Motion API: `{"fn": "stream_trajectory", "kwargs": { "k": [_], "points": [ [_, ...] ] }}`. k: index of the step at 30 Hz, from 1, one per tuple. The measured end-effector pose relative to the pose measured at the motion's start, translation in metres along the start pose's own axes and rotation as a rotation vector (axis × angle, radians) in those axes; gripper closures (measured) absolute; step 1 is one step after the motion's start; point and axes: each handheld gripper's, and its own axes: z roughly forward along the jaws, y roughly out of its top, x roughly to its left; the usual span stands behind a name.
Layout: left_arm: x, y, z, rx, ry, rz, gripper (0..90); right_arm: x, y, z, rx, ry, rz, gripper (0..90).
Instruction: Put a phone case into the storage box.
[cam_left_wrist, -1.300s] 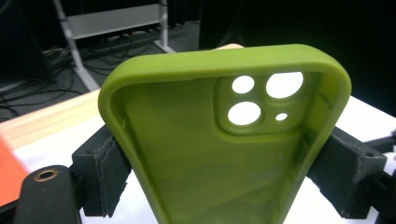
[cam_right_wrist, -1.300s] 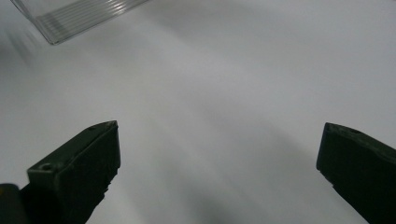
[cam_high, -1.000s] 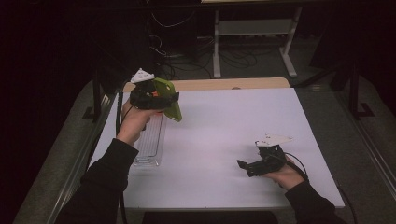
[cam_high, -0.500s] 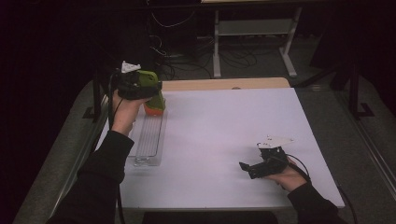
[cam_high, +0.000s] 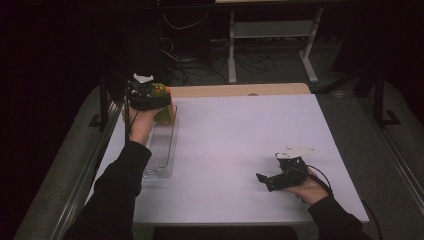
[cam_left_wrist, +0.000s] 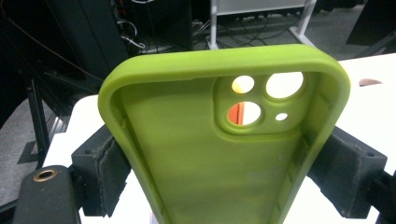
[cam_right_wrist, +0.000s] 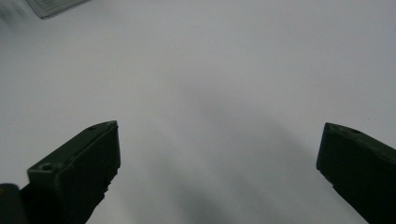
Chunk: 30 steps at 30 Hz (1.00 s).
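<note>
Now the green phone case (cam_left_wrist: 219, 154) is clamped across its width in the left gripper (cam_high: 150, 97), long axis pointing away, over the clear tray's (cam_high: 161, 150) far end. The right gripper (cam_high: 272, 179), jaws apart, is rested well away.

Dark room, white table (cam_high: 240, 145), grey floor (cam_high: 350, 107), white desk frame (cam_high: 270, 30) w/ cables behind

Counter and items resting on it

White counter (cam_high: 240, 135) with a bare wooden strip along the far edge. A clear ribbed plastic tray (cam_high: 161, 150) lies flat near the left edge, long side running front to back.
</note>
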Motion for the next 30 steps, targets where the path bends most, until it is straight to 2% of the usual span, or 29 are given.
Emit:
{"fn": "stream_trajectory", "kwargs": {
  "k": [2,3,11,14,19,26,28,30],
  "points": [
    [-0.001,-0.004,0.005,0.007,0.021,0.003,14.7,0.0,0.0,0.0,0.002,-0.001,0.002,0.0],
    [-0.002,-0.006,0.007,0.009,0.029,-0.008,14.7,0.0,0.0,0.0,0.003,0.0,0.002,0.0],
    [-0.003,-0.016,0.024,0.048,0.068,-0.014,14.5,0.0,0.0,0.0,0.001,-0.001,-0.011,0.0],
    [-0.002,-0.02,0.028,0.063,0.068,-0.028,14.4,0.0,0.0,0.0,-0.001,0.0,0.002,0.0],
    [0.001,-0.024,0.034,0.095,0.064,-0.018,14.1,0.0,0.0,0.0,-0.008,0.002,-0.002,0.0],
    [-0.003,-0.027,0.039,0.084,0.071,-0.012,13.2,0.001,0.0,0.0,0.003,0.003,-0.008,0.0],
    [-0.002,-0.027,0.04,0.095,0.069,-0.016,12.0,0.002,0.0,-0.001,0.002,0.002,-0.009,0.0],
    [-0.002,-0.029,0.043,0.113,0.051,-0.012,5.8,0.002,0.0,0.0,0.003,0.003,-0.009,0.0]
  ]
}}
